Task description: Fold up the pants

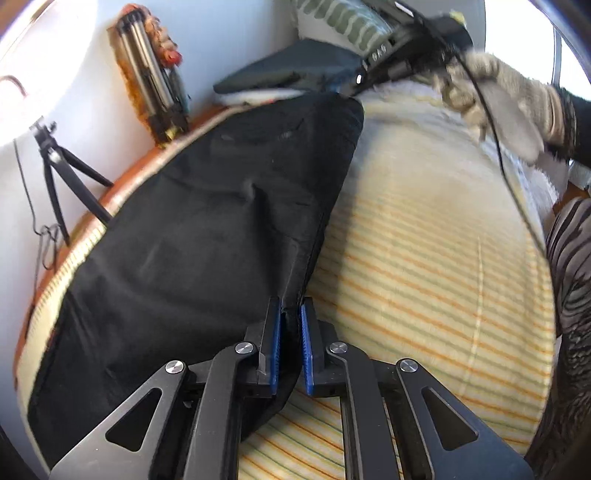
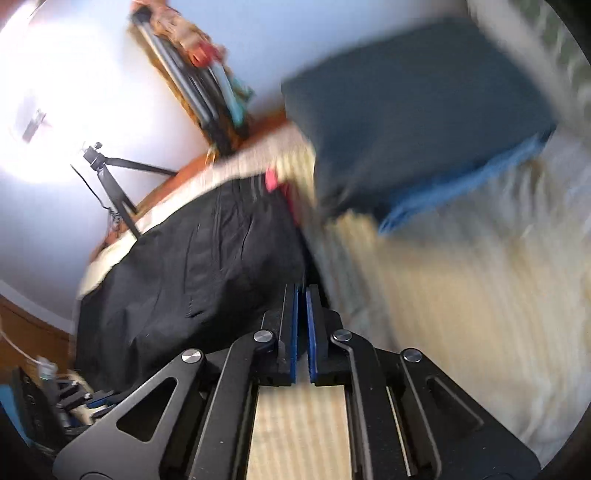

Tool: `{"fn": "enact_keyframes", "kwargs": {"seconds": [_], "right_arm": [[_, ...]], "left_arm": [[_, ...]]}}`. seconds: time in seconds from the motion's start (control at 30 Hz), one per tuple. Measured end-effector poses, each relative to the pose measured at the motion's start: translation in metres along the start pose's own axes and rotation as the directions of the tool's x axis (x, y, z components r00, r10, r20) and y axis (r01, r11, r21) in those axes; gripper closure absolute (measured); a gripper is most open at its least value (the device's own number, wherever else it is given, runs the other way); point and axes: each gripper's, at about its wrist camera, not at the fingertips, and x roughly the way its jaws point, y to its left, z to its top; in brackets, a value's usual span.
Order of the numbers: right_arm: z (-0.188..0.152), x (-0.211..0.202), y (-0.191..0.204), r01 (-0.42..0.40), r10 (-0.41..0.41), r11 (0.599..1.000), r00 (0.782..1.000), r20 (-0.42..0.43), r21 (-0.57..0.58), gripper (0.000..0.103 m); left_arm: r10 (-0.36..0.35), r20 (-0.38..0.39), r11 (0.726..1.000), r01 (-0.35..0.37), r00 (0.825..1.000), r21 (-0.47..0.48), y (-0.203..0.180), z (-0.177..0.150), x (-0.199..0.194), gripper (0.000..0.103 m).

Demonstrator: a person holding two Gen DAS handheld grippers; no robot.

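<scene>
Black pants (image 1: 207, 221) lie long and flat on a striped bedsheet (image 1: 424, 258), along the bed's left edge. My left gripper (image 1: 291, 314) is shut on the near edge of the pants, with black cloth pinched between its blue pads (image 1: 274, 339). My right gripper (image 1: 354, 79), held by a gloved hand (image 1: 509, 99), is at the far end of the pants. In the blurred right wrist view the right gripper (image 2: 302, 291) has its jaws nearly together at the pants' (image 2: 192, 277) right edge; I cannot tell if cloth is between them.
A folded dark blue garment (image 2: 413, 110) and a lighter blue one (image 2: 454, 184) lie at the head of the bed. A small tripod (image 1: 55, 166) stands by the white wall left of the bed. A patterned pillow (image 1: 340, 22) is at the far end.
</scene>
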Motion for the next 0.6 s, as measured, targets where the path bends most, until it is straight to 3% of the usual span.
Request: {"fn": "enact_keyframes", "kwargs": {"seconds": [0.1,0.2,0.27,0.33,0.4,0.47,0.53,0.6], "right_arm": [[0.005,0.000,-0.014,0.073,-0.073,0.997,0.997,-0.027,0.008,0.099],[0.009,-0.017,-0.019,0.029,-0.029,1.000,1.000,-0.007,0.007,0.099],[0.009,-0.027,-0.001,0.007,-0.007,0.997,1.000,0.008,-0.079,0.099],[0.005,-0.034,0.027,-0.001,0.004,0.982,1.000,0.019,-0.189,0.099],[0.000,-0.035,0.062,-0.050,0.054,0.953,0.999,0.004,-0.297,0.097],[-0.005,-0.032,0.091,-0.091,0.093,0.926,0.996,-0.013,-0.365,0.080],[-0.012,-0.029,0.120,-0.154,0.155,0.884,0.987,-0.034,-0.441,0.061],[-0.021,-0.022,0.153,-0.178,0.178,0.835,0.983,-0.051,-0.521,0.059]], "left_arm": [[-0.003,-0.004,1.000,0.003,1.000,-0.014,0.000,-0.001,0.004,0.095],[-0.015,0.007,0.997,0.016,1.000,-0.080,0.008,0.001,0.000,0.085],[-0.001,0.021,0.994,0.003,1.000,-0.107,0.012,0.003,-0.007,0.074],[0.017,0.049,0.992,-0.010,0.999,-0.127,0.014,0.003,-0.019,0.073],[0.030,0.065,0.985,-0.018,0.997,-0.172,0.020,0.000,-0.032,0.064],[0.061,0.082,0.971,-0.040,0.995,-0.237,0.030,-0.008,-0.048,0.056],[0.103,0.081,0.950,-0.074,0.991,-0.302,0.042,-0.021,-0.066,0.056],[0.159,0.060,0.924,-0.127,0.985,-0.362,0.054,-0.038,-0.083,0.056]]}}
